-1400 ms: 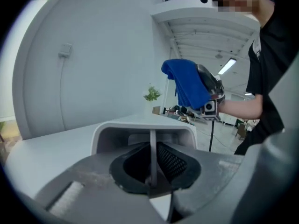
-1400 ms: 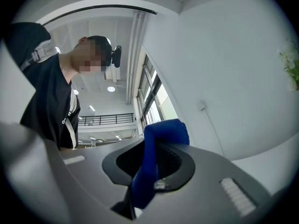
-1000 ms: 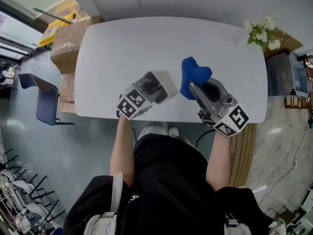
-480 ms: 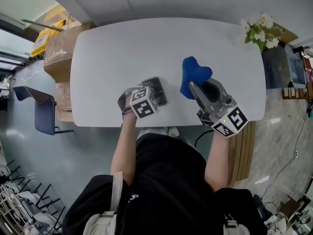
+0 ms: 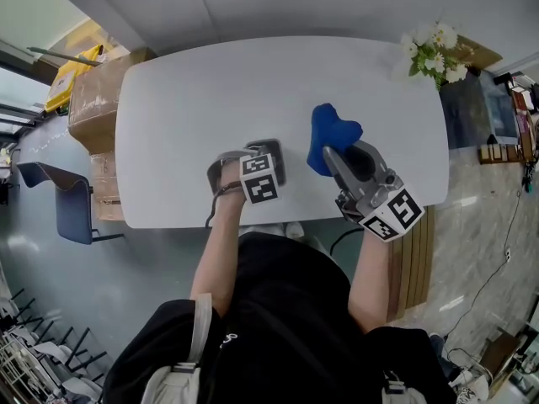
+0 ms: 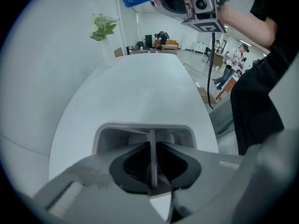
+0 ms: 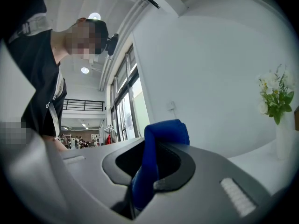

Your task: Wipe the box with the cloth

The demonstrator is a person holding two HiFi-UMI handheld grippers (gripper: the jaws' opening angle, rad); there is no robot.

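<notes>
Here is the left gripper (image 6: pixel 152 169), pointing steeply down at the white table (image 5: pixel 194 99), its jaws clenched on a thin upright wall of the box (image 6: pixel 112 132). The gripper's own view shows that wall pinched right between the two dark pads. The box is pale grey and open at the top. It sits at the near edge of the table in front of the person, partly hidden in the head view under the gripper's marker cube.

Over to the right gripper (image 5: pixel 341 160): it lies roughly level, jaws clamped on the blue cloth (image 5: pixel 331 133). The cloth is bunched, and a fold of it stands up out of the jaws, plain to see in the right gripper view. It is held to the right of the box, near it but clearly apart, with bare table between the two.

A vase of white flowers (image 5: pixel 429 53) stands at the far right corner of the table.
</notes>
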